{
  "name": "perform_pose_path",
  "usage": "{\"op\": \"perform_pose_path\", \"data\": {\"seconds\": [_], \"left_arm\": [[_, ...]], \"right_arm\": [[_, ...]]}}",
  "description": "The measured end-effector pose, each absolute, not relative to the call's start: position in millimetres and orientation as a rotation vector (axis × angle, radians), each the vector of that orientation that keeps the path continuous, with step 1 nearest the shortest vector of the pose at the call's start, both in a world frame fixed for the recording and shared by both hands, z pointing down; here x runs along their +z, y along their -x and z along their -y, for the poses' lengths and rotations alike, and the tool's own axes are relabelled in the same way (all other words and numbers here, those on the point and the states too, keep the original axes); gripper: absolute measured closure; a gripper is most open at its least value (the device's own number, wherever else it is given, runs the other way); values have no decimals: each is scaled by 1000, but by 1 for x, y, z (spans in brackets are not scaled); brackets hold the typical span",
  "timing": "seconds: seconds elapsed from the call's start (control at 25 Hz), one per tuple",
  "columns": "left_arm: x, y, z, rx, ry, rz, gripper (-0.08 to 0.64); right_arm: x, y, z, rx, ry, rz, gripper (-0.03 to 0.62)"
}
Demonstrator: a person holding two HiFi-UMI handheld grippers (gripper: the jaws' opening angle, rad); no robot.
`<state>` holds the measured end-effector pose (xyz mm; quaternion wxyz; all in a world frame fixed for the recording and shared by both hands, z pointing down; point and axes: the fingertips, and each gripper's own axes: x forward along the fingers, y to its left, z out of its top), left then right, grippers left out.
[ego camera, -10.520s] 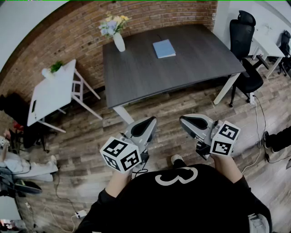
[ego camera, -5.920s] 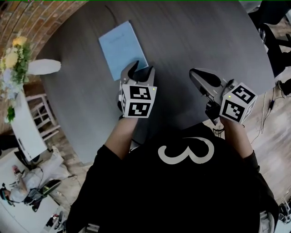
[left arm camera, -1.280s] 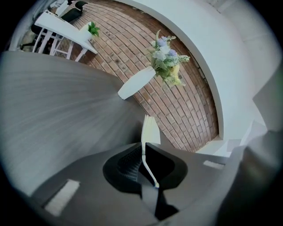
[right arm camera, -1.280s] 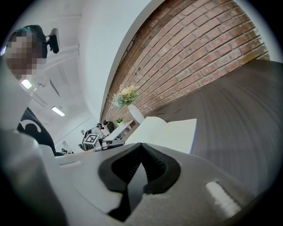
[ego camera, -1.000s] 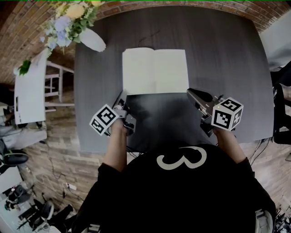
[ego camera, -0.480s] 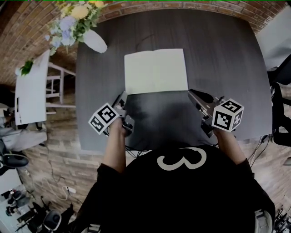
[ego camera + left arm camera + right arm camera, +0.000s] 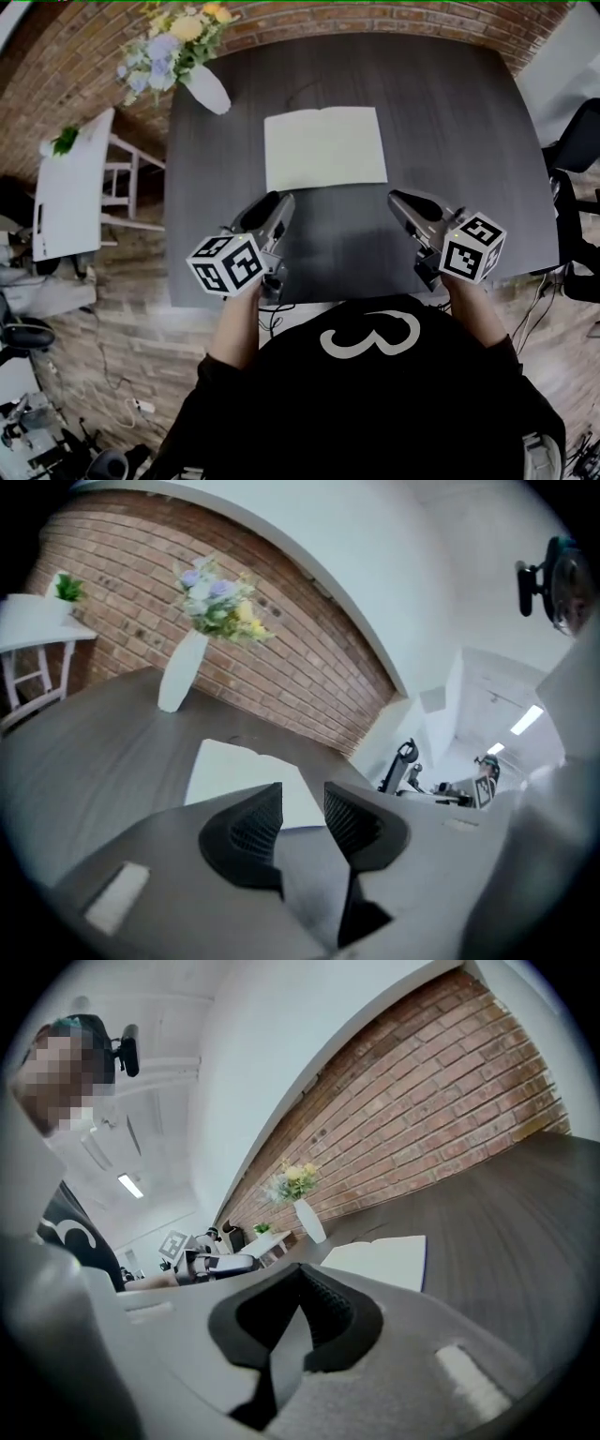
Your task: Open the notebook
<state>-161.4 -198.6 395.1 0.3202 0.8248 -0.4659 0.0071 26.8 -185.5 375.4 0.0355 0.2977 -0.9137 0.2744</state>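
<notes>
- Two grippers hang above the near part of the dark table [image 7: 450, 122], tips pointing away from the person.
- Left gripper [image 7: 302, 801]: jaws spread apart, having just been opening; nothing between them.
- Right gripper [image 7: 302, 1274]: jaws pressed together, nothing pinched.
- Notebook [image 7: 324, 148]: lies open and flat at mid-table, pale pages up, just beyond both sets of tips and touching neither.
- White vase [image 7: 208, 89] of flowers stands at the far left corner, apart from the notebook.
- Brick wall [image 7: 394, 17] runs behind the far edge.
</notes>
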Motion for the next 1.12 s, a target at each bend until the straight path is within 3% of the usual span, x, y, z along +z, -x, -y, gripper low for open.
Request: {"op": "perform_pose_path", "data": {"seconds": [0.32, 0.48, 1.12], "left_arm": [[328, 107, 145, 4, -2443, 1007, 475], [313, 88, 122, 46, -2557, 947, 558], [326, 51, 89, 75, -2615, 829, 552]], "right_arm": [[331, 0, 143, 750, -792, 2925, 591], [331, 13, 128, 747, -749, 2937, 591], [336, 8, 106, 671, -787, 2948, 591]]}}
